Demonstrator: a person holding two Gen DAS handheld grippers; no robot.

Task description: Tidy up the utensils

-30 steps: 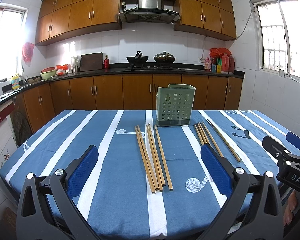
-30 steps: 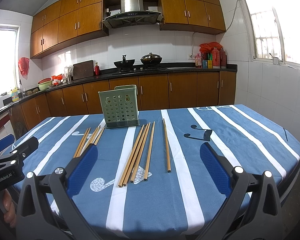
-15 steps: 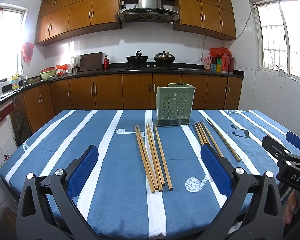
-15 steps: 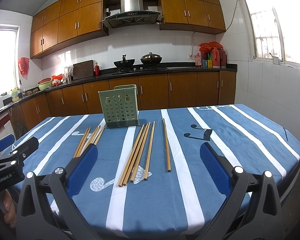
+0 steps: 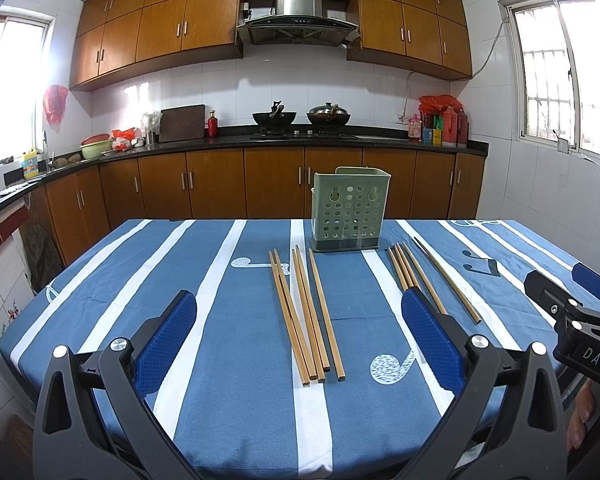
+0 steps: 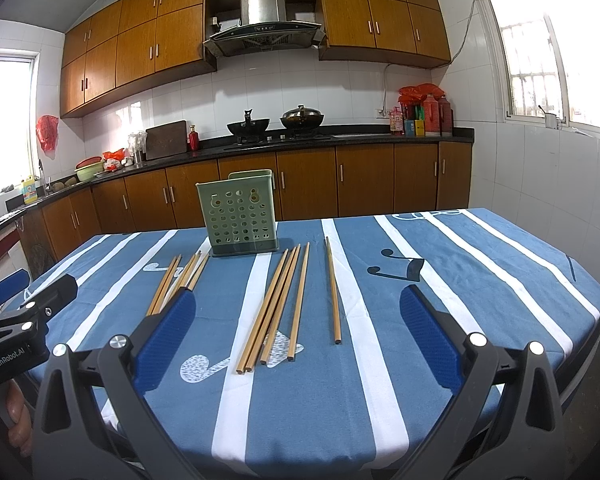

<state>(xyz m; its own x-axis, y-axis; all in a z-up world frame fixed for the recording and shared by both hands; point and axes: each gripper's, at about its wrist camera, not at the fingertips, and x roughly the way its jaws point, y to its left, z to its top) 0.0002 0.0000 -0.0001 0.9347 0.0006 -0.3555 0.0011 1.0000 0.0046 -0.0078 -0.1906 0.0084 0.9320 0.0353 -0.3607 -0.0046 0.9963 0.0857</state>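
A green perforated utensil holder (image 5: 350,211) stands upright at the far middle of the blue striped table; it also shows in the right wrist view (image 6: 242,214). Several wooden chopsticks lie flat in front of it: a left bundle (image 5: 304,312), a right bundle (image 5: 407,269) and a single one (image 5: 448,280). In the right wrist view the middle bundle (image 6: 276,308) and the single chopstick (image 6: 333,292) lie ahead. My left gripper (image 5: 300,336) is open and empty above the near table edge. My right gripper (image 6: 296,332) is open and empty, beside it on the right.
The tablecloth (image 5: 228,332) covers the whole table. Kitchen cabinets and a counter with a stove (image 5: 296,128) run behind the table. A tiled wall with a window (image 6: 540,60) is to the right. The right gripper's body shows at the left view's edge (image 5: 580,320).
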